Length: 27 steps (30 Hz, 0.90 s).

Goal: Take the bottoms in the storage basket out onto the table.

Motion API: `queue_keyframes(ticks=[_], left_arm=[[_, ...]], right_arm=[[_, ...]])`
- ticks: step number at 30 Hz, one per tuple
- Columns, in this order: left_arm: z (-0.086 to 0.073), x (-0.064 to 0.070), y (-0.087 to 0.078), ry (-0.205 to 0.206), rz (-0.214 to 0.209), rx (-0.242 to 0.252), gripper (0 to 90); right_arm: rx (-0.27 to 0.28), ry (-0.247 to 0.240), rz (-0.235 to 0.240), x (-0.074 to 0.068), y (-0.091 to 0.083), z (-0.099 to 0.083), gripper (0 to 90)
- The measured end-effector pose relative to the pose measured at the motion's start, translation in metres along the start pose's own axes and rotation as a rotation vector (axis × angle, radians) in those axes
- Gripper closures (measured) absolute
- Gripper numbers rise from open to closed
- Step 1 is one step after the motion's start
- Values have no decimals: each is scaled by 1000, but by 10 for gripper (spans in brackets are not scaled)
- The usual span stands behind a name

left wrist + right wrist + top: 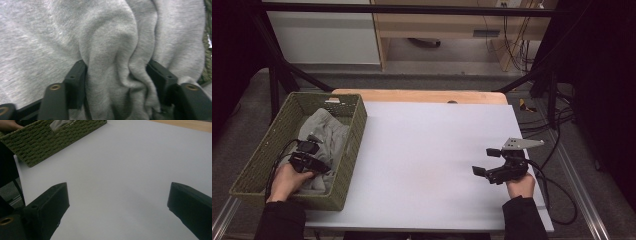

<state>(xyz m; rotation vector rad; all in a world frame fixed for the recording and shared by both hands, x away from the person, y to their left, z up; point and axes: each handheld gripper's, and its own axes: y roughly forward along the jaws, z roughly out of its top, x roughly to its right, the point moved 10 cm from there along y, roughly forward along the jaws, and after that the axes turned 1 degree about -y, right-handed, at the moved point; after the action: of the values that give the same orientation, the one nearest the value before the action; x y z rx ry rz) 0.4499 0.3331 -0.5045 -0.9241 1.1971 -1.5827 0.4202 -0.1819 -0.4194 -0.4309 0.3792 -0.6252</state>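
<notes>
Two jaws of your left hand-held gripper point(116, 75) pinch a fold of soft grey fleece cloth point(110, 45); squeeze firmly before lifting.

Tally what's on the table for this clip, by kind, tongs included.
Woven green basket: 1
Grey cloth inside it: 1
Tongs: 2, the left tongs pinching a fold of the cloth, the right tongs open over the white tabletop
Total: 4
</notes>
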Motion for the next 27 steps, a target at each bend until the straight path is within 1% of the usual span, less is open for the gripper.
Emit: queue_keyframes(ticks=[10,19,27], left_arm=[[0,0,-2,-16,-8,2,502],[1,2,-4,16,6,0,576],[1,2,-6,25,14,1,650]], right_arm=[[-5,1,1,0,0,-1,43],[-2,1,2,0,0,0,43],[-5,-1,1,1,1,-1,43]])
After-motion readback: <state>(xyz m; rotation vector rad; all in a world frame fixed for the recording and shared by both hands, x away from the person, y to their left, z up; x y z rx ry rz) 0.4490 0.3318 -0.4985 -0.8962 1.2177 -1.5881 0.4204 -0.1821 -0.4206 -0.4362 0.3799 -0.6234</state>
